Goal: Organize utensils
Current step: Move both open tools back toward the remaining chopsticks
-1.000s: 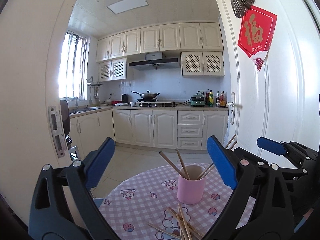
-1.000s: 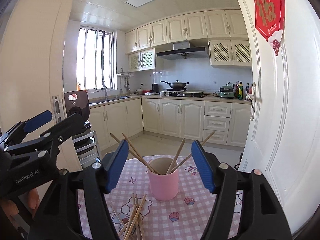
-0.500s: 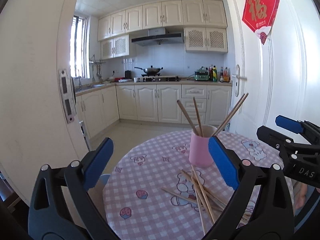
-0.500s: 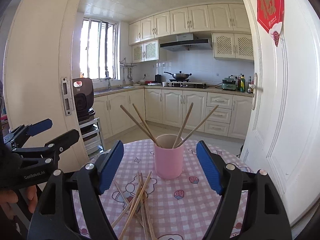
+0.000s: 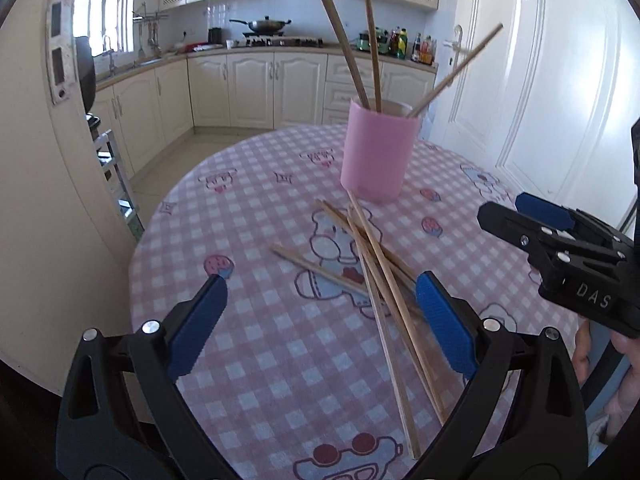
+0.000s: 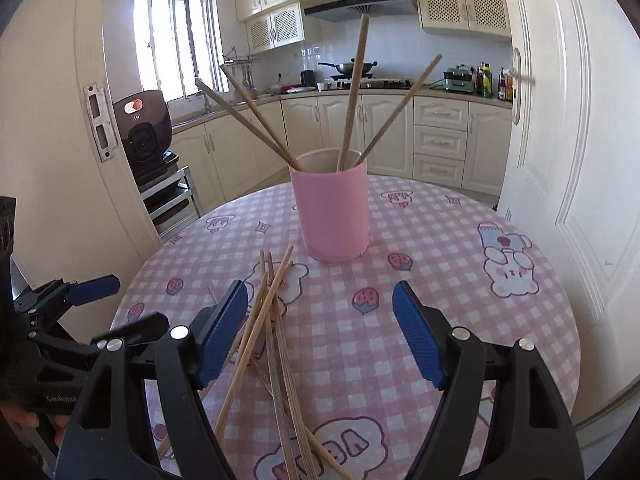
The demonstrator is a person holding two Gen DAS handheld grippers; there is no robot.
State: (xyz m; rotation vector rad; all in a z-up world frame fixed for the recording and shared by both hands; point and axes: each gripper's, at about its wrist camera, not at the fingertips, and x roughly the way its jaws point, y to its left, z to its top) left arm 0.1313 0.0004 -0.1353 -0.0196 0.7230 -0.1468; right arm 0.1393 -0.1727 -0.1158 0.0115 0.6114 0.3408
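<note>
A pink cup [image 5: 378, 148] stands upright on a round table with a pink checked cloth [image 5: 256, 200]; several wooden chopsticks stand in it. It also shows in the right wrist view [image 6: 334, 208]. A loose pile of several chopsticks [image 5: 376, 276] lies crossed on the cloth in front of the cup, also in the right wrist view [image 6: 276, 320]. My left gripper [image 5: 320, 324] is open and empty, above the cloth just left of the pile. My right gripper [image 6: 320, 332] is open and empty, above the pile's right side. Each gripper shows in the other's view.
The table edge curves near the left [image 5: 136, 248]. A white door [image 6: 568, 140] stands close on the right. A black appliance on a rack [image 6: 144, 136] is at the left. Kitchen cabinets [image 5: 256, 88] line the far wall.
Both grippers have tilted down and come closer to the table. The cup and loose chopsticks now fill more of each view. Both jaws stay open.
</note>
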